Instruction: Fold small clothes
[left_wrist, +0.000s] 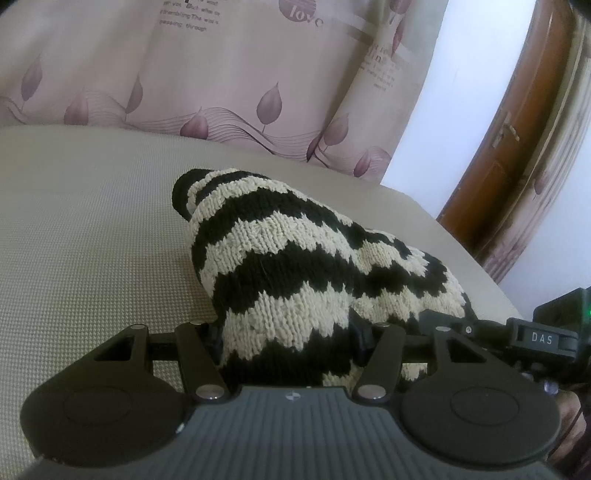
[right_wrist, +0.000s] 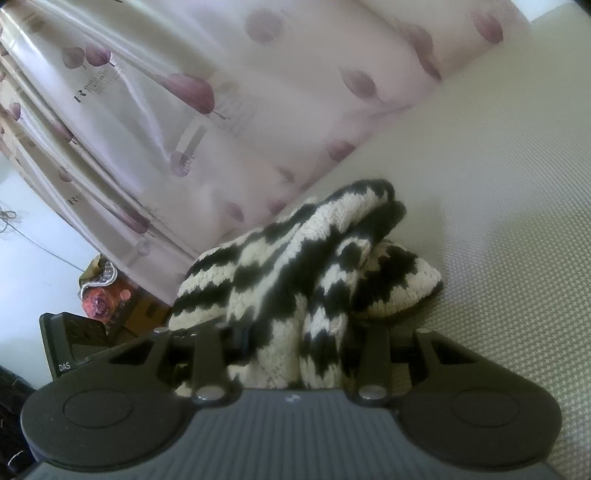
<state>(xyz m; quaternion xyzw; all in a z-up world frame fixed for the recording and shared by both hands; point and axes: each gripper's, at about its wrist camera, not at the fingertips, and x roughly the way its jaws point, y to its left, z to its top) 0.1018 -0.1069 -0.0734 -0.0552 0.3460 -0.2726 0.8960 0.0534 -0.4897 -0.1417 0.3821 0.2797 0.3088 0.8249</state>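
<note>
A small black-and-cream zigzag knit garment (left_wrist: 295, 266) lies bunched on a beige woven surface (left_wrist: 92, 240). My left gripper (left_wrist: 286, 343) is shut on one part of the knit, which bulges up over the jaws and hides the fingertips. My right gripper (right_wrist: 291, 347) is shut on another part of the same knit garment (right_wrist: 314, 258), which hangs in folds between the jaws. The right gripper's black body (left_wrist: 543, 338) shows at the right edge of the left wrist view, close beside the left one.
A pink curtain with purple leaf prints (left_wrist: 221, 74) hangs behind the surface. A wooden door (left_wrist: 517, 129) stands at the right. The surface's edge runs near the curtain (right_wrist: 369, 162). Floral items (right_wrist: 103, 291) sit low at the left in the right wrist view.
</note>
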